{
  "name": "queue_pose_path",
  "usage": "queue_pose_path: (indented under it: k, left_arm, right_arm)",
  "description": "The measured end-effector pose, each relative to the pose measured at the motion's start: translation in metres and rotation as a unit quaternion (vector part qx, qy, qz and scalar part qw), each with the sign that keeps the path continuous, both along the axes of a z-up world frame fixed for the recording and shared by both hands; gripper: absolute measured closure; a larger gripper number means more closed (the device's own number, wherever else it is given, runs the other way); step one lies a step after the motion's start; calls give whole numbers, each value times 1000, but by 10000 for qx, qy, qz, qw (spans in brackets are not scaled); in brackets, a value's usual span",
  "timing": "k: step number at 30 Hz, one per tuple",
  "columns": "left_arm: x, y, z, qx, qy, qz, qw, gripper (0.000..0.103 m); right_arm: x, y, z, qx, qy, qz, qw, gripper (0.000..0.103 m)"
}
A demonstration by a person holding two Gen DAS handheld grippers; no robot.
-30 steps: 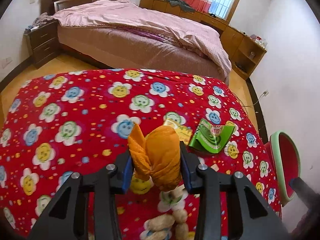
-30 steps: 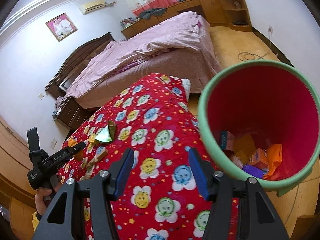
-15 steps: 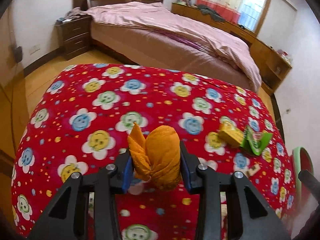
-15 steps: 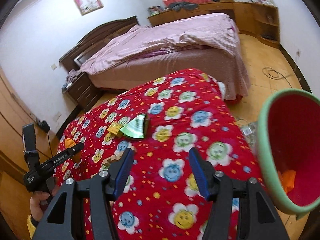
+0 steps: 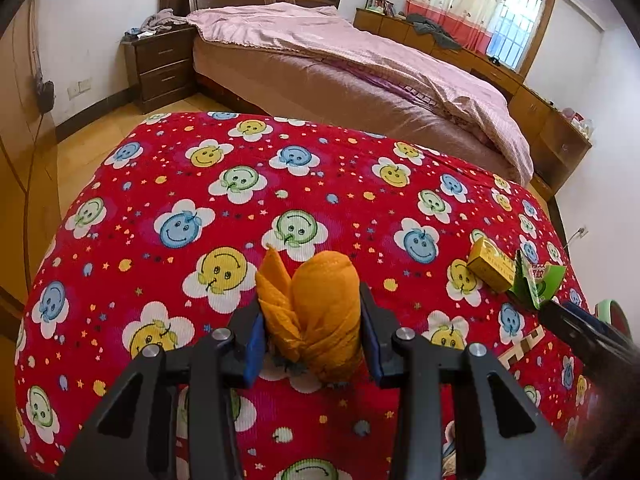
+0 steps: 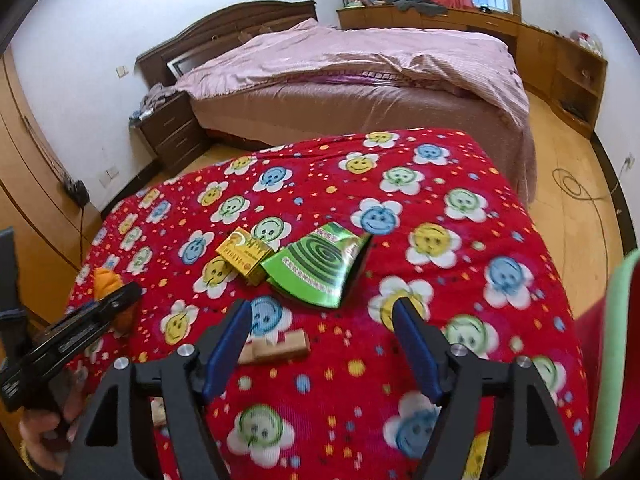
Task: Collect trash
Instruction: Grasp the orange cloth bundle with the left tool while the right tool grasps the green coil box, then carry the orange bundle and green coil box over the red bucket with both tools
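My left gripper (image 5: 311, 322) is shut on a crumpled orange wrapper (image 5: 320, 312) and holds it above the red flowered cloth (image 5: 280, 184). The wrapper also shows in the right wrist view (image 6: 106, 282), at the far left. My right gripper (image 6: 322, 334) is open and empty above the cloth. Just beyond it lie a green mosquito-coil box (image 6: 320, 266), a small yellow box (image 6: 244, 254) and a tan striped piece (image 6: 276, 350). The green box (image 5: 538, 284) and yellow box (image 5: 491, 264) sit at the right in the left wrist view.
The green-rimmed red bin (image 6: 618, 360) stands at the right edge, beside the table; its rim also shows in the left wrist view (image 5: 612, 312). A bed with a pink cover (image 5: 360, 52) lies beyond the table. Wooden floor surrounds it.
My left gripper has drawn back to the left with the orange wrapper. My right gripper has swung away from the bin and now faces the boxes on the cloth.
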State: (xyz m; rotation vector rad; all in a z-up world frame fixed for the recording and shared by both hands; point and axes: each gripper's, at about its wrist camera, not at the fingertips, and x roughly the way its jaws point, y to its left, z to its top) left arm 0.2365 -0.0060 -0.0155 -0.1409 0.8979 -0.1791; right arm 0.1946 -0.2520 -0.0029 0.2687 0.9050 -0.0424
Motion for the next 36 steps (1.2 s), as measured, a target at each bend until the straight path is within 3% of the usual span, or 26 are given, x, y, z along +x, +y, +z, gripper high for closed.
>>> queue_pose_path:
  k: [13, 16, 19, 36]
  left_arm:
    - [0, 2, 0, -55, 6, 2, 10000, 62]
    - [0, 2, -1, -45, 4, -1, 10000, 62]
    - [0, 2, -1, -48, 3, -4, 10000, 62]
    - [-11, -9, 13, -163, -124, -213, 9996, 62]
  right_arm:
    - [37, 9, -15, -461, 84, 182, 9987, 26]
    - [38, 7, -15, -393, 41, 105, 9992, 38]
    - [36, 6, -15, -352, 19, 125, 9993, 39]
    - [-25, -10, 24, 205, -458, -117, 9987, 40]
